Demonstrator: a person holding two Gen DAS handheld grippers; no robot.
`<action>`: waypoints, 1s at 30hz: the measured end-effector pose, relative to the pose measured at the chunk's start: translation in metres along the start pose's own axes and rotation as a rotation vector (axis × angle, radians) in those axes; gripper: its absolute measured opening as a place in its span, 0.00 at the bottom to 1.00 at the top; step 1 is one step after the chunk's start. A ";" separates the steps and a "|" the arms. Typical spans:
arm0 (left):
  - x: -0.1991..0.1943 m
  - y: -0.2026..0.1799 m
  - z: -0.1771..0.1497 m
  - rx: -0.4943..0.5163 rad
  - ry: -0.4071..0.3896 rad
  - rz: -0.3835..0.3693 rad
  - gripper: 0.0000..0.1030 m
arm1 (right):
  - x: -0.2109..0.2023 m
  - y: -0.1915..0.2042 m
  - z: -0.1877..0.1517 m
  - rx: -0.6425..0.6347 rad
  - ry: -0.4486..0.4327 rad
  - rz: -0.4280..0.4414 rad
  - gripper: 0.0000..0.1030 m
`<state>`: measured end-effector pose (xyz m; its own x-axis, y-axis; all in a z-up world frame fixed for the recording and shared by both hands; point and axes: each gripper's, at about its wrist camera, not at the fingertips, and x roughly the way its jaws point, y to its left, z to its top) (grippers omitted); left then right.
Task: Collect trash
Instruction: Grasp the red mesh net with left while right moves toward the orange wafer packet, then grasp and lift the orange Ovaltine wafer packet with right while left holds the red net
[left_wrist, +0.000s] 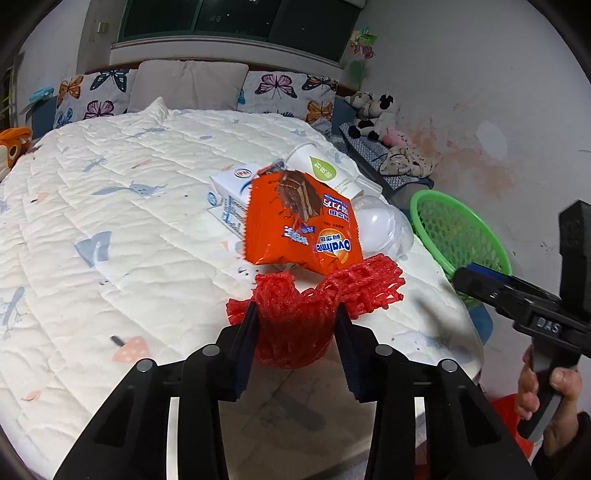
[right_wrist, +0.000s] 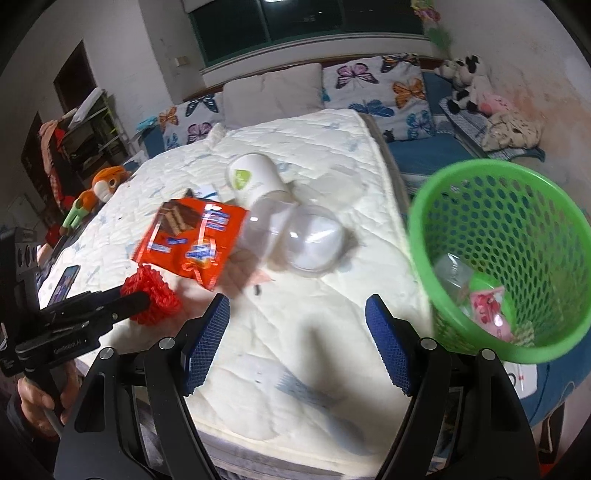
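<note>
A red foam net (left_wrist: 295, 310) lies on the white quilted bed (left_wrist: 129, 221), and my left gripper (left_wrist: 297, 314) is shut on it, one pad pressing each side. The right wrist view shows the same grip on the net (right_wrist: 155, 291). Just behind the net lies an orange snack wrapper (left_wrist: 299, 221) (right_wrist: 188, 236), with a white carton (left_wrist: 229, 192), a paper cup (left_wrist: 325, 170) (right_wrist: 255, 177) and a clear plastic dome lid (left_wrist: 380, 225) (right_wrist: 295, 236) around it. My right gripper (right_wrist: 297, 310) is open over bare quilt, with nothing between its fingers.
A green mesh basket (right_wrist: 498, 240) (left_wrist: 458, 229) stands off the bed's right edge with some wrappers inside. A phone (right_wrist: 66, 280) lies near the bed's left edge. Butterfly pillows (left_wrist: 284, 88) line the headboard, and plush toys (left_wrist: 373, 110) sit on a side bench.
</note>
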<state>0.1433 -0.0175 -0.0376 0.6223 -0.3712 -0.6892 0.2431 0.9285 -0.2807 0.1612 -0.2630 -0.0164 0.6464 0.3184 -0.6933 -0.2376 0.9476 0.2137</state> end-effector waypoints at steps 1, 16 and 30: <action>-0.004 0.002 -0.002 -0.001 -0.004 -0.002 0.38 | 0.002 0.004 0.001 -0.001 0.003 0.015 0.74; -0.045 0.043 -0.005 -0.079 -0.065 0.035 0.36 | 0.061 0.051 0.015 -0.003 0.070 0.160 0.70; -0.045 0.054 -0.004 -0.110 -0.066 0.036 0.35 | 0.080 0.048 0.023 0.041 0.067 0.187 0.29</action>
<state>0.1256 0.0497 -0.0239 0.6775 -0.3330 -0.6558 0.1388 0.9335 -0.3306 0.2182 -0.1909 -0.0456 0.5441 0.4874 -0.6829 -0.3178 0.8730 0.3699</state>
